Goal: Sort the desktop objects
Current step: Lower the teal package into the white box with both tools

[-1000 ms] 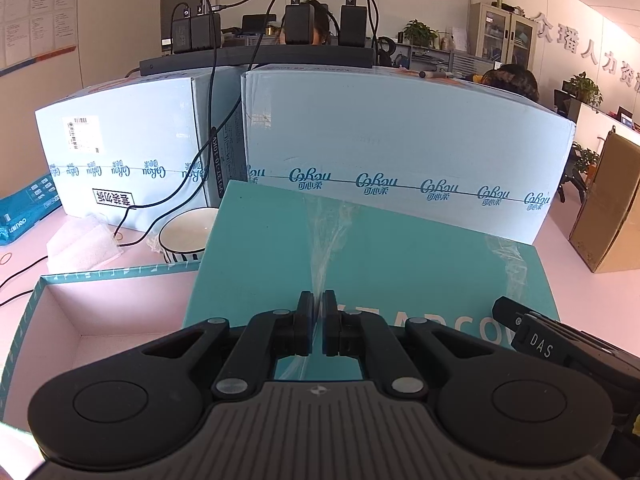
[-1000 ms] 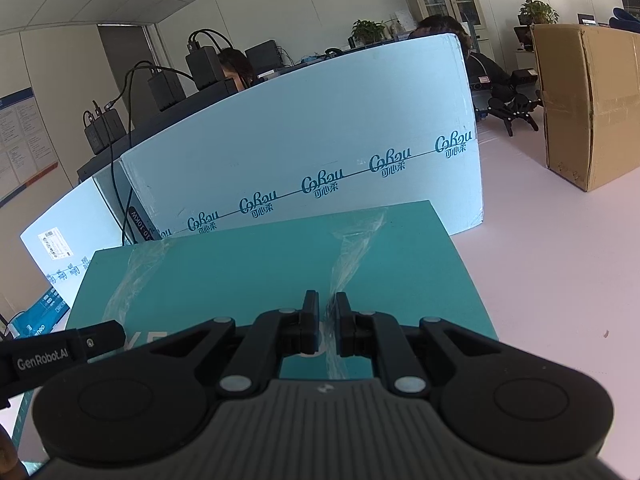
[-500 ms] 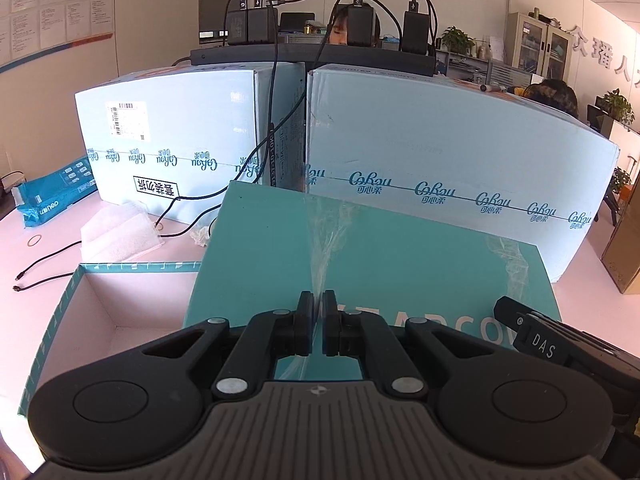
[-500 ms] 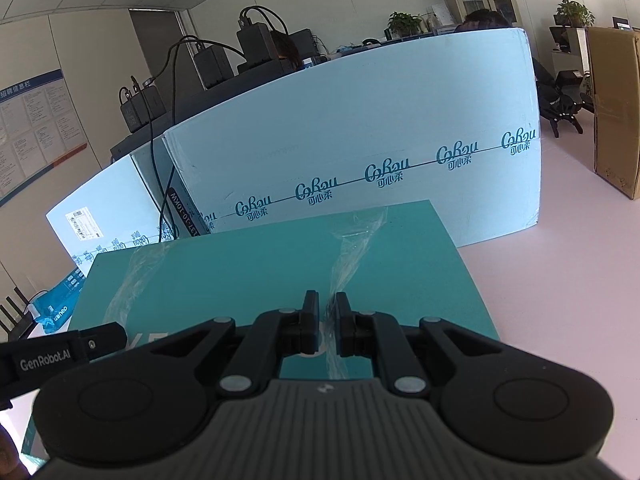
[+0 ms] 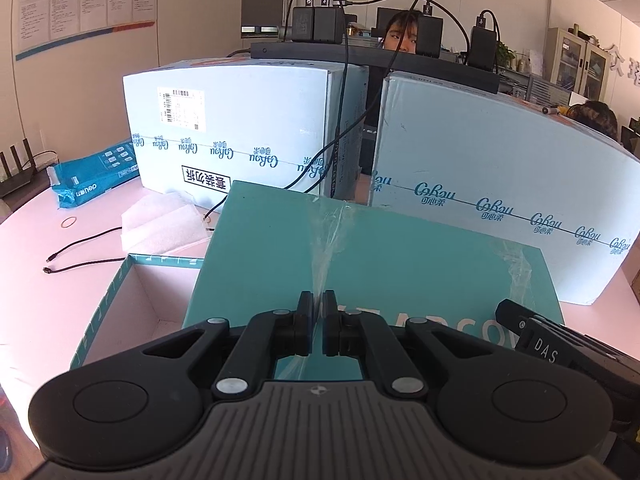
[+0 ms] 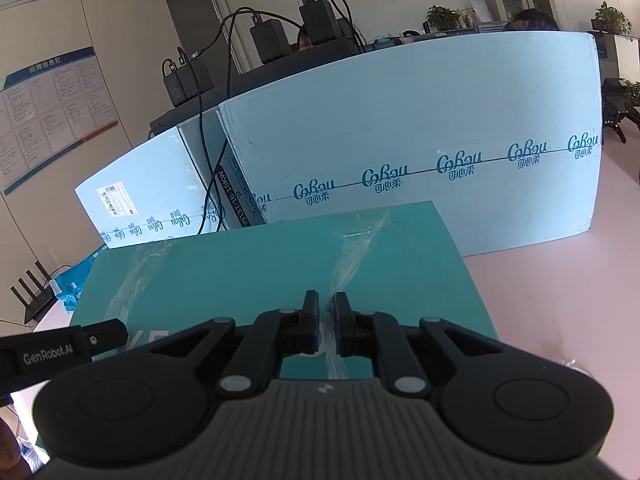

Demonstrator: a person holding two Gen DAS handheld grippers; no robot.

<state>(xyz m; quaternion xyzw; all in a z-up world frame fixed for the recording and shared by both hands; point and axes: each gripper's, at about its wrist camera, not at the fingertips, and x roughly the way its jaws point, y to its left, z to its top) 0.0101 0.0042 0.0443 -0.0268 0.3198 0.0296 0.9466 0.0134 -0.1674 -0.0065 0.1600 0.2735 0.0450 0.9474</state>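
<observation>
Both hand-held grippers — left (image 5: 318, 326), right (image 6: 327, 328) — clamp lid's (image 5: 392, 264) near edge

Two big white Cobou cartons (image 5: 500, 184) at the back, one teal lid (image 5: 380, 264), one open teal box base (image 5: 120, 292), four black chargers (image 5: 430, 36) up top, one rubber band (image 5: 69, 222).

The box lid (image 5: 372, 256) fills the frame's centre, its near edge between the fingers of both grippers. Below its left edge sits the open box base (image 5: 132, 300). Behind stand 2 cartons (image 5: 236, 136), side by side. At left lie a foam sheet (image 5: 160, 220), cable (image 5: 80, 256) and packet (image 5: 96, 172).
</observation>
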